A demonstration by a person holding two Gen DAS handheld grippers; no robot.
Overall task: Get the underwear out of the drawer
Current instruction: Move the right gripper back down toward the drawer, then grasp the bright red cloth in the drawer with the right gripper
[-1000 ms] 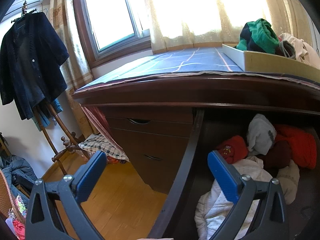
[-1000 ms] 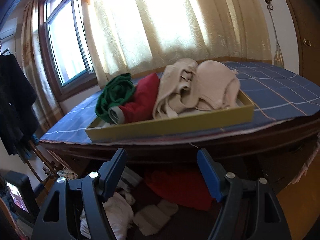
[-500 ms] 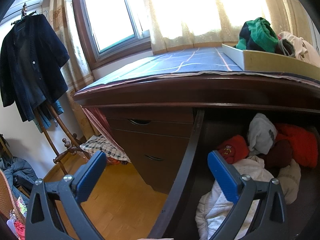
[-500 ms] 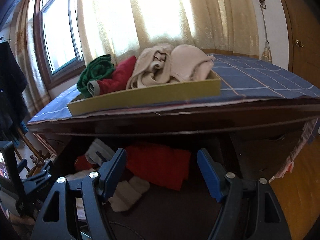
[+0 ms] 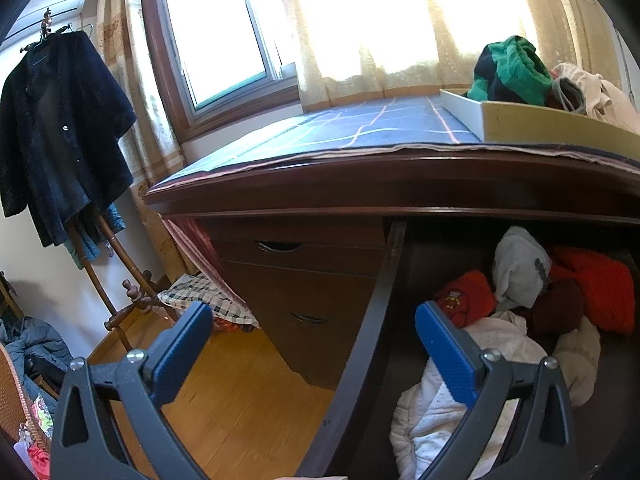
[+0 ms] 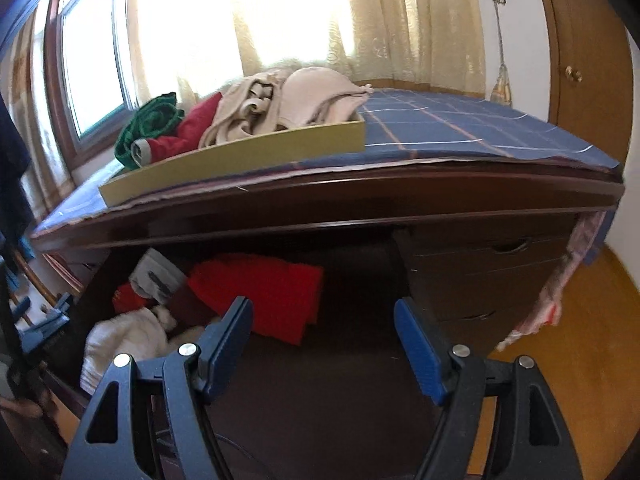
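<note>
Bare drawer floor right of red garment; desktop edge overhead.

Both wrist views look slightly downward, close over the open drawer, sharing its somewhat blurred clothes.

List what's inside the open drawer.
Open drawer: red folded garment, grey-white piece, dark maroon item, white clothes at left. Right half bare. Anything beneath the pile is hidden.

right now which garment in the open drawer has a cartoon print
The small red piece at the drawer's left; the grey, white and bigger red ones show none.
</note>
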